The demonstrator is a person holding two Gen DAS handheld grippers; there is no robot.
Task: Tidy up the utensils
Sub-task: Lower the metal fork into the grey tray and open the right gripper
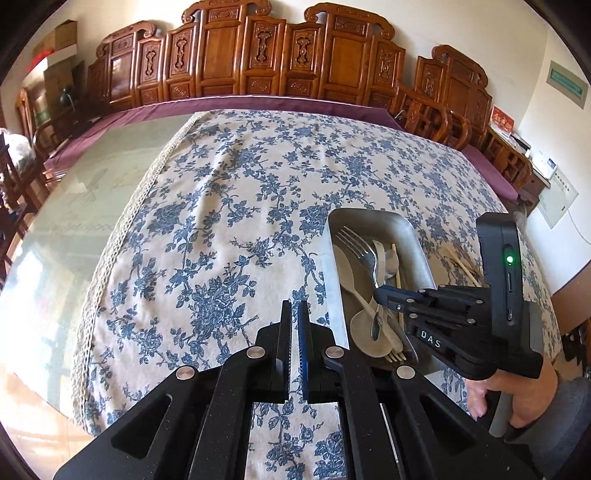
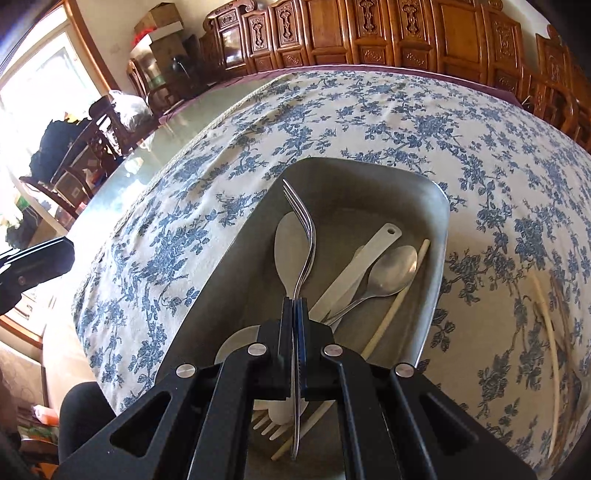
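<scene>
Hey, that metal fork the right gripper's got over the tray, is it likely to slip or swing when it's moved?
The fork looks polished and thin, so it may slide between the pads. The right gripper pinches it mid-handle, so it could pivot. It looks rigid and unlikely to bend, and may clatter against the metal tray.

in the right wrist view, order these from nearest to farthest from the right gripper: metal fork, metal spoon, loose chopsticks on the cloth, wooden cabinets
1. metal fork: clamped in the right gripper, tines pointing away over the metal tray.
2. metal spoon: in the tray, just right of the fingers.
3. loose chopsticks: on the tablecloth, outside the tray at far right.
4. wooden cabinets: along the back wall, beyond the table.
</scene>
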